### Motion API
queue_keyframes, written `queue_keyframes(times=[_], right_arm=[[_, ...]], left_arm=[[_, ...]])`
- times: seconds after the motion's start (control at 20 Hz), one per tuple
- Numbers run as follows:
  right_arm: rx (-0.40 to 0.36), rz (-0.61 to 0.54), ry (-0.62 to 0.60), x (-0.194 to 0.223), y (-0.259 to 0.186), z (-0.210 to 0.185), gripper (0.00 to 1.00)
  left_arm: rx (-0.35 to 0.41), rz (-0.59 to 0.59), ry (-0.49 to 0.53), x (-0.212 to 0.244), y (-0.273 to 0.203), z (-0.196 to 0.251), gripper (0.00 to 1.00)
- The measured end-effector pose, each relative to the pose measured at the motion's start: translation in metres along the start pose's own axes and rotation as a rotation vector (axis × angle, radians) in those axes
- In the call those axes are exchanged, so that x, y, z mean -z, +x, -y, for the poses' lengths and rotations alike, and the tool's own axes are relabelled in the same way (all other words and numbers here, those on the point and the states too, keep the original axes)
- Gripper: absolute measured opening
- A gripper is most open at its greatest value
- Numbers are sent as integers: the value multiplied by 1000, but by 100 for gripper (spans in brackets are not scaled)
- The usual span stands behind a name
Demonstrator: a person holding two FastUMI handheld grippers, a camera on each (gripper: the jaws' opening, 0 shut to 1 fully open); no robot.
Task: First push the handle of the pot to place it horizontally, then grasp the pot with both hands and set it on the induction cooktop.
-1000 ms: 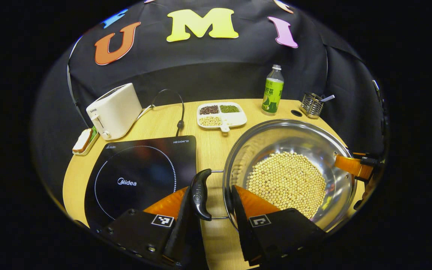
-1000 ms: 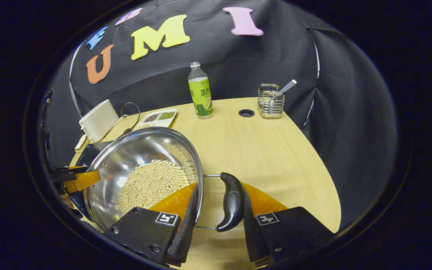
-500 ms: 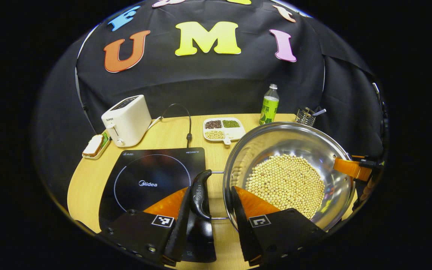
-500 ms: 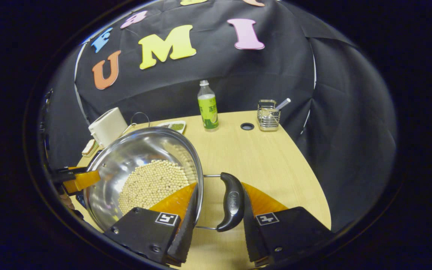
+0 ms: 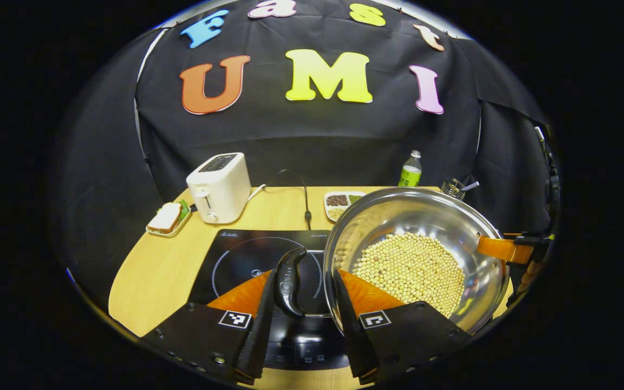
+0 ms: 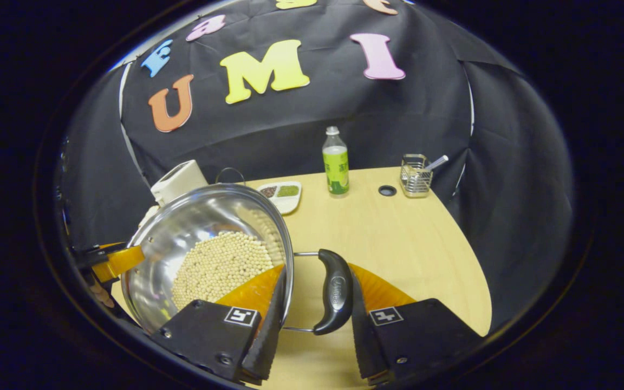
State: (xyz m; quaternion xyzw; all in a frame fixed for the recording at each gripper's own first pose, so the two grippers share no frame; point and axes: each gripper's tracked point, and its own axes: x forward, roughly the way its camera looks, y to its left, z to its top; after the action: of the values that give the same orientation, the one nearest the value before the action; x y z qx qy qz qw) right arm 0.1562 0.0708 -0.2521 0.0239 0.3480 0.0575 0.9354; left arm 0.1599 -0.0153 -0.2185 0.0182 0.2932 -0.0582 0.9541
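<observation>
My left gripper (image 5: 301, 300) pinches the pot (image 5: 417, 254) by its rim and handle (image 5: 288, 281); my right gripper (image 6: 312, 303) likewise. Pot held over the cooktop (image 5: 247, 260) edge. Beyond, table (image 6: 398, 238) lies open.

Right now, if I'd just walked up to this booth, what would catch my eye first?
The shiny steel pot heaped with pale beans, lifted off the wooden table with a claw at each side handle: the left claw on its left handle, the right claw on its right handle. Under the pot's left handle lies the black induction cooktop, with a white toaster behind it.
</observation>
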Motion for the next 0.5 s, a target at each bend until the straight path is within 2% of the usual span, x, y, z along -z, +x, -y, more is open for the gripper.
queue_keyframes(times=[0.3,0.5], right_arm=[[-41,30,-60,-31,0,-66,61],[-84,11,-71,-39,15,-108,61]], left_arm=[[-52,52,-26,-29,-18,-57,57],[-97,62,-29,-31,-23,-93,57]])
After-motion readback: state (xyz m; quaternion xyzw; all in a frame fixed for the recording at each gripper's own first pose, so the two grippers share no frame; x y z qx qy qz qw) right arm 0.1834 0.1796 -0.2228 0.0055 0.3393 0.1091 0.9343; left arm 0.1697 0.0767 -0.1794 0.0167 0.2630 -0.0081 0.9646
